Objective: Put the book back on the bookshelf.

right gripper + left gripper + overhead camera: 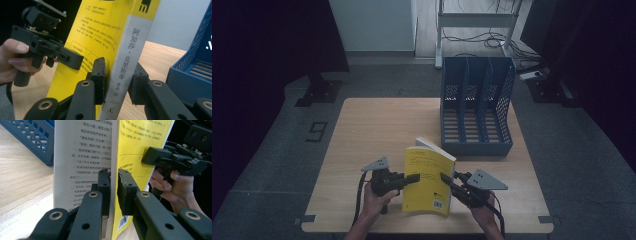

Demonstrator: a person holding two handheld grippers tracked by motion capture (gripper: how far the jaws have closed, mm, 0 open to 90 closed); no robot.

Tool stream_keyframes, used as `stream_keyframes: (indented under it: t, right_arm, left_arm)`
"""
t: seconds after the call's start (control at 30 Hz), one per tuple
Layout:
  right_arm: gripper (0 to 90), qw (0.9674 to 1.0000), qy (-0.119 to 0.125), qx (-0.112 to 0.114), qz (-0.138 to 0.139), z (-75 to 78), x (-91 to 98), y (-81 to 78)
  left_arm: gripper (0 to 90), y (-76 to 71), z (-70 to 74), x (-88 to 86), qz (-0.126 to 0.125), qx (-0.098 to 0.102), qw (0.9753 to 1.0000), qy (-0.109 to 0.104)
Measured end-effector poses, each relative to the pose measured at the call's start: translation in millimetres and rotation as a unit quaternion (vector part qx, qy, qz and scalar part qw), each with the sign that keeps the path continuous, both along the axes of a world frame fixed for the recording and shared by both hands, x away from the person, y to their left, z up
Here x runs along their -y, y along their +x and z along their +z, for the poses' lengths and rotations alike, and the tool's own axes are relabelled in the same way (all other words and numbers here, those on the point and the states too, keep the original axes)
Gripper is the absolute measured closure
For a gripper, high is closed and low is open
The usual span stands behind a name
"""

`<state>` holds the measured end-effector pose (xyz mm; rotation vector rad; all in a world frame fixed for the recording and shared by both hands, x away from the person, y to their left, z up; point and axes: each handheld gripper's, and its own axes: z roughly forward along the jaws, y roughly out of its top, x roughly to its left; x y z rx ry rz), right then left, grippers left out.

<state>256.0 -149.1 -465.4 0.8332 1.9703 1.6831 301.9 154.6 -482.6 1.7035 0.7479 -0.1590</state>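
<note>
A yellow paperback book (427, 180) stands upright over the front of the wooden table (372, 130), held from both sides. My left gripper (413, 178) comes in from the left. In the left gripper view my left gripper (113, 187) is shut on the book's fore edge, one pad on a printed white page (80, 157) and the other on the yellow cover (135, 147). My right gripper (445, 178) comes in from the right. In the right gripper view my right gripper (118, 75) is shut on the grey spine (130, 50).
A blue slotted file organiser (475, 107) lies at the back right of the table, just behind the book. Bare wood stretches to the left and back. A metal rack (477, 20) and cables are on the floor beyond.
</note>
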Motion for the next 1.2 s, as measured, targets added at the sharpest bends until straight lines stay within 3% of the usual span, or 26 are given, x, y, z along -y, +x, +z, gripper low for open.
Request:
stream_keyframes:
  t: [0.23, 0.33, 0.57, 0.8, 0.93, 1.2]
  right_arm:
    - [69.2, 0.9999, 0.007, -0.005, 0.007, 2.1, 3.3, -0.1]
    - [68.7, 0.9992, 0.019, -0.025, 0.024, 0.2, 4.9, 4.5]
    - [67.1, 0.9982, 0.027, -0.038, 0.039, -2.0, 5.0, 8.0]
    - [68.1, 0.9976, 0.038, -0.024, 0.052, 3.6, 5.8, 3.0]
    - [68.2, 0.9986, 0.022, -0.009, 0.048, 7.9, 3.5, -1.6]
    - [68.2, 0.9988, 0.018, -0.011, 0.044, 4.9, -3.2, 0.5]
  left_arm:
    - [83.5, 0.1, 0.3, -0.2, -0.013, -0.005, 0.9999, -0.004]
    - [84.9, -0.1, 1.3, -0.8, -0.017, -0.002, 0.9998, -0.001]
    - [85.7, 0.1, 1.7, -1.6, -0.022, -0.002, 0.9997, 0.0]
    - [85.2, -2.4, 3.3, 2.3, -0.042, 0.008, 0.9991, 0.006]
    - [85.0, -2.5, 3.4, 3.0, -0.044, 0.01, 0.999, 0.006]
    - [85.0, -2.7, 3.5, 3.6, -0.046, 0.009, 0.9989, 0.007]
